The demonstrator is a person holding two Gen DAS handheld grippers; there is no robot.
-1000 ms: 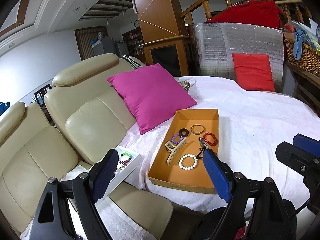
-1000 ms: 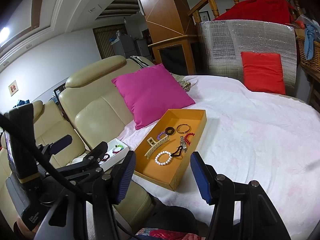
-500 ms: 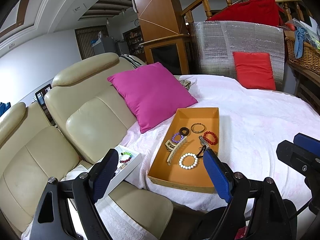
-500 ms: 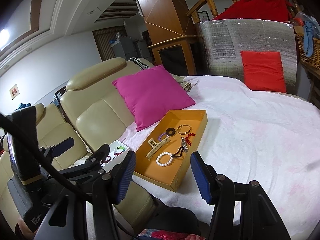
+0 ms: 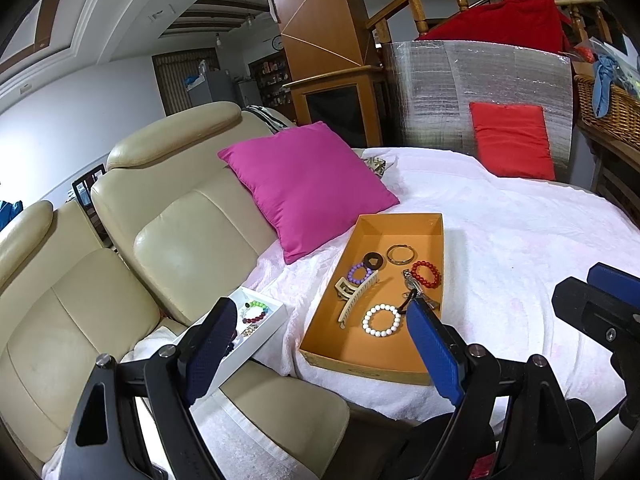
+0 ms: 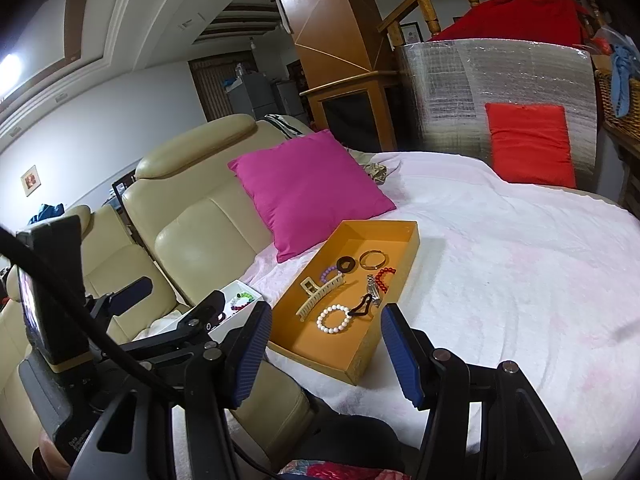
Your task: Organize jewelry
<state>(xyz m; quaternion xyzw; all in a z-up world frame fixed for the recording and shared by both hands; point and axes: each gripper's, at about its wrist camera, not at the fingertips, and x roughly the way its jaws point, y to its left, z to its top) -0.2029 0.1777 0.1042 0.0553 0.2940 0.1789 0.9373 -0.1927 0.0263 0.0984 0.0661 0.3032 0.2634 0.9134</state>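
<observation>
An orange tray (image 5: pixel 352 352) (image 6: pixel 320 356) lies on the white-covered table. In it are a white bead bracelet (image 5: pixel 381 320) (image 6: pixel 333 319), a beige hair claw (image 5: pixel 355 295) (image 6: pixel 318 296), a purple bead bracelet (image 5: pixel 359 272), a dark ring (image 5: pixel 373 260), a gold bangle (image 5: pixel 400 254), a red bead bracelet (image 5: pixel 425 274) and a black hair tie with keys (image 5: pixel 414 294). A white box (image 5: pixel 256 332) (image 6: pixel 240 300) holding bead bracelets sits on the sofa seat. My left gripper (image 5: pixel 320 350) is open and empty, near the tray's front. My right gripper (image 6: pixel 326 354) is open and empty, just before the tray.
A magenta cushion (image 5: pixel 308 182) leans at the tray's far left. A red cushion (image 5: pixel 512 140) rests against a silver panel at the back. The beige leather sofa (image 5: pixel 160 240) is on the left. A wicker basket (image 5: pixel 608 108) stands at the far right.
Both views have shifted very slightly; the tray and box sit marginally nearer. Both grippers stay open and empty.
</observation>
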